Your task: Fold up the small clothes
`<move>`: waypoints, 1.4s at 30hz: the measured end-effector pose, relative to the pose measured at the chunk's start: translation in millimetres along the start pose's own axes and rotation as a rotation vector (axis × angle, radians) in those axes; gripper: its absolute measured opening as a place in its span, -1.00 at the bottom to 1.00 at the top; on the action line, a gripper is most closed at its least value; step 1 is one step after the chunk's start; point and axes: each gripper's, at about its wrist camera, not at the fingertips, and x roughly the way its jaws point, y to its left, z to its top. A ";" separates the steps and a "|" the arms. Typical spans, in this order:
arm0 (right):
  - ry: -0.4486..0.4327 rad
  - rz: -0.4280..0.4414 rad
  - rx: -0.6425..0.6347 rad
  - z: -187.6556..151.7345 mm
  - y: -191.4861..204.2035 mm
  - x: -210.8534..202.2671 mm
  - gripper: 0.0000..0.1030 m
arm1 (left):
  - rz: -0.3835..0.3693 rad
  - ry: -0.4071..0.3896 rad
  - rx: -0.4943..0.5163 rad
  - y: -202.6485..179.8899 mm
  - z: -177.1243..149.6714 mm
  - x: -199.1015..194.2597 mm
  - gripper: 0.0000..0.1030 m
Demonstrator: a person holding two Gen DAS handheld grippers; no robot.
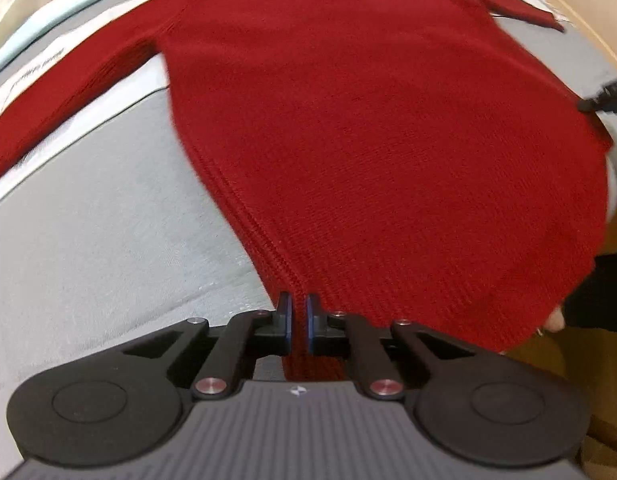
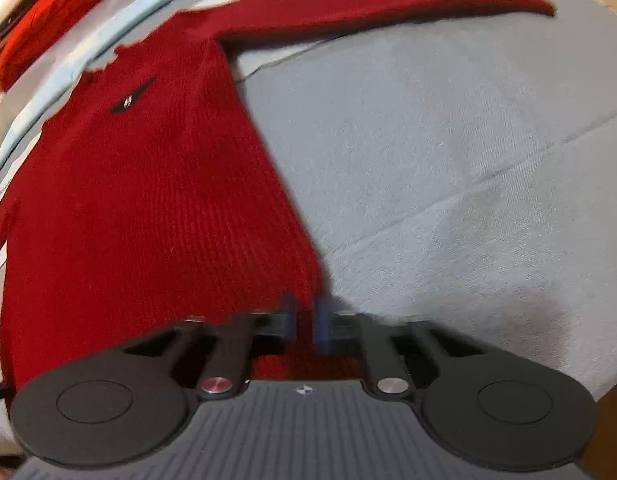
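Left gripper [image 1: 297, 322] jaws pinched on the red sweater [image 1: 368, 140] hem corner; right gripper [image 2: 304, 322] jaws likewise clamp the opposite hem corner. Sweater lies flat, sleeves spread, on the grey surface [image 2: 448, 160].

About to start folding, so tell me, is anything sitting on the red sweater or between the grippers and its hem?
Nothing visible. The left gripper and right gripper already pinch the red sweater at its hem corners, and its body lies bare on the grey sheet.
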 end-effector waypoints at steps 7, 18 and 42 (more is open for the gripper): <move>-0.003 -0.023 0.024 1.6 -7.7 -4.1 -0.86 | 0.157 0.082 0.071 -9.7 -4.7 6.1 -0.83; -0.130 0.003 -0.156 -7.2 71.5 -3.3 -0.16 | 0.095 -0.140 -0.109 -43.3 33.9 -1.1 -0.08; -0.291 -0.047 -0.213 11.9 172.2 -6.2 -0.09 | 0.341 -0.580 -0.624 -14.8 126.4 -74.0 0.53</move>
